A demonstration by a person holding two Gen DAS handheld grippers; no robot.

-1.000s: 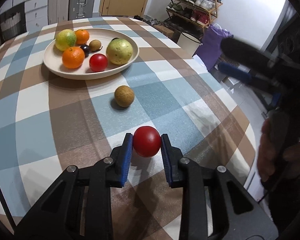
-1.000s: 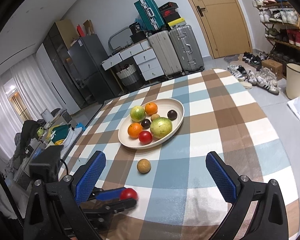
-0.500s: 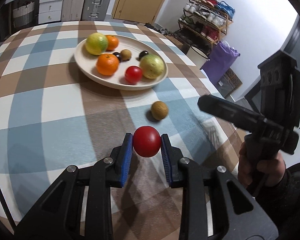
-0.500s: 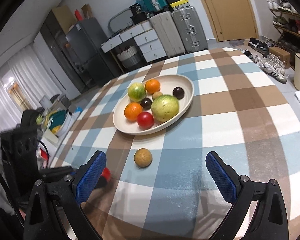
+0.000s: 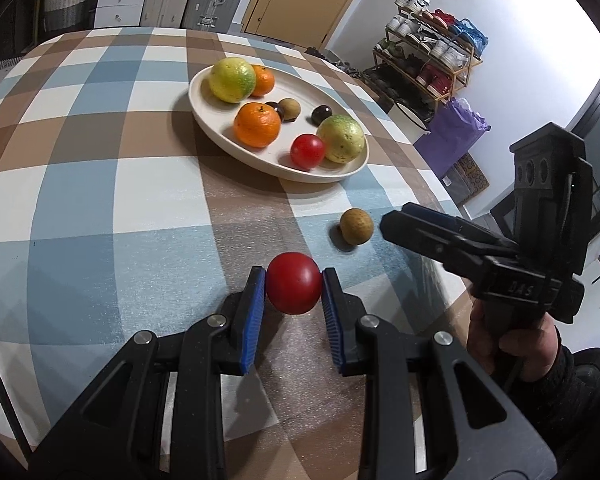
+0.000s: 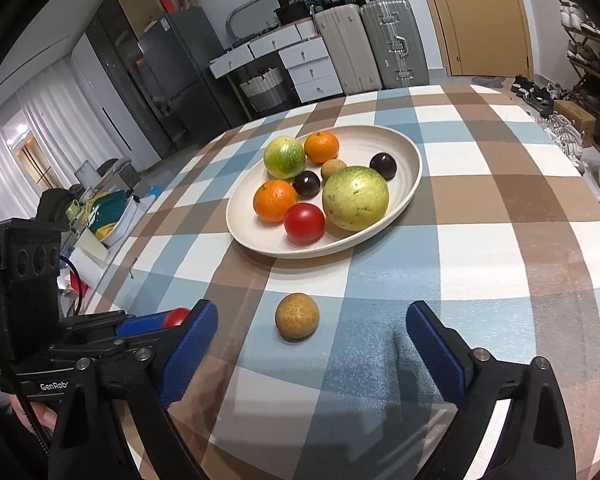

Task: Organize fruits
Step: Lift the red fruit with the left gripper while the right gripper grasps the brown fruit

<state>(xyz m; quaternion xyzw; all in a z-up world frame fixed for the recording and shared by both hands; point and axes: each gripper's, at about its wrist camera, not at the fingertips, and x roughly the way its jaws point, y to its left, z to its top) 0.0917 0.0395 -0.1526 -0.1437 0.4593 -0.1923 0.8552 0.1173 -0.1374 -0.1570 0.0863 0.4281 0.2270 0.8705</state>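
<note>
My left gripper is shut on a red tomato and holds it above the checked tablecloth; the tomato also shows in the right wrist view. A small tan round fruit lies loose on the cloth, in front of my open, empty right gripper, and also shows in that view. A cream oval plate farther back holds several fruits: two oranges, two green-yellow fruits, a second red tomato and small dark ones.
The round table's edge drops off at the right, with a shoe rack and a purple bag beyond. Suitcases, drawers and a fridge stand behind the table. The right gripper's body sits just right of the tan fruit.
My left gripper has carried the tomato up and swung so the plate sits more centrally ahead. My right gripper has dropped lower and closer to the tan fruit.
</note>
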